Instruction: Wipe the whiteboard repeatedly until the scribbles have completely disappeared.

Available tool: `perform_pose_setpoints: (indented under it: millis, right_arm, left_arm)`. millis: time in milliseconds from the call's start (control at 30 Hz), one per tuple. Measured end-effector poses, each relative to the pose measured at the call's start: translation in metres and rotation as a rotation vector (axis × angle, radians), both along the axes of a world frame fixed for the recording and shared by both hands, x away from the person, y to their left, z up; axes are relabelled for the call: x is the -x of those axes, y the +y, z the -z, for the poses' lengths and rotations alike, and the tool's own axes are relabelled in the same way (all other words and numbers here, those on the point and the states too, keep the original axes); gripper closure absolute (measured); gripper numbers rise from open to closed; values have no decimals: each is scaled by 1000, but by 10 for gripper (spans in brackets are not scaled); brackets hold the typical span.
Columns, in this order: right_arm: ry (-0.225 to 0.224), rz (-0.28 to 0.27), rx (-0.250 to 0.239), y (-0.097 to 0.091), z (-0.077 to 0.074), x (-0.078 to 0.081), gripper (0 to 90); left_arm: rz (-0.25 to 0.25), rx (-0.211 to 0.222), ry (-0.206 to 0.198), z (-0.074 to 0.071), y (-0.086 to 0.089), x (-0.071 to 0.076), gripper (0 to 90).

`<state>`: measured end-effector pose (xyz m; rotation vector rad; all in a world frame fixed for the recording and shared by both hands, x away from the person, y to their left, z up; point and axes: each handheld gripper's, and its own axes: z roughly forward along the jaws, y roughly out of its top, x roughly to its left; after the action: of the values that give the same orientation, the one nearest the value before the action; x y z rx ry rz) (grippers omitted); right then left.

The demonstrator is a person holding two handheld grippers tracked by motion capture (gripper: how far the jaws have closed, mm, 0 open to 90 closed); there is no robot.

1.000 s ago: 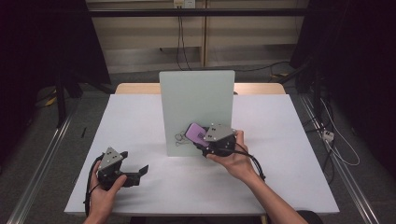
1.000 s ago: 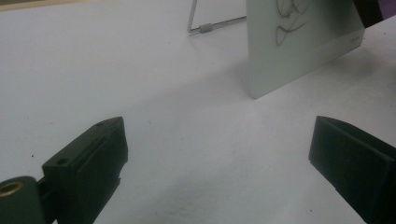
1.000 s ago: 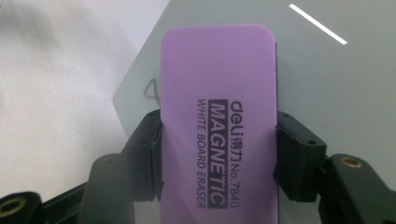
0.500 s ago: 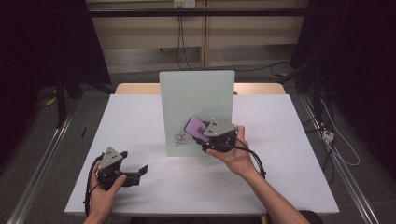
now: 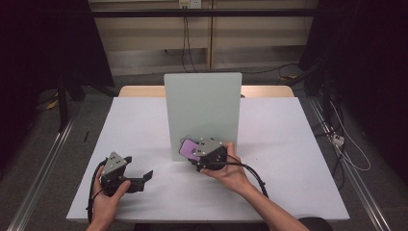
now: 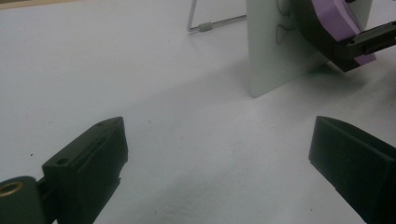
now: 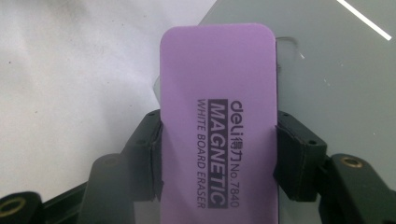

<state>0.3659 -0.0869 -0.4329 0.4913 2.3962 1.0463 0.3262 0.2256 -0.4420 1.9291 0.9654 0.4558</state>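
Note:
A pale upright whiteboard (image 5: 202,106) stands in the middle of the white table (image 5: 288,144). My right gripper (image 5: 195,153) is shut on a purple magnetic whiteboard eraser (image 5: 189,148) and holds it at the board's lower left corner. In the right gripper view the eraser (image 7: 217,116) sits clamped by its long sides between both black jaws, its end beside the board (image 7: 336,70). My left gripper (image 5: 139,168) rests at the table's front left, open with nothing between its jaws. From the left gripper view (image 6: 217,154) the eraser (image 6: 334,21) lies against the board (image 6: 266,60), near thin pen marks (image 6: 280,32).
A wire stand (image 6: 205,25) props the board from behind. Bare white tabletop spreads to the left and right of the board. Cables trail from both grippers toward the front edge. Dark floor and rails surround the table.
My right gripper has carried the eraser down and slightly left along the board's face to its bottom corner. The left gripper has stayed where it was.

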Motion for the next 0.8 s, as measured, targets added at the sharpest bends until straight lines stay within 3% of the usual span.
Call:
perform_pose_setpoints:
  millis: [133, 567, 800]
  right_arm:
    - [16, 5, -4, 1, 1, 0, 419]
    - [-18, 76, -76, -11, -26, -7, 418]
    - [-17, 82, -83, -9, -32, -11, 419]
  left_arm:
    - [0, 4, 1, 1, -1, 0, 46]
    - [2, -1, 3, 1, -1, 0, 46]
    - [0, -4, 3, 1, -1, 0, 46]
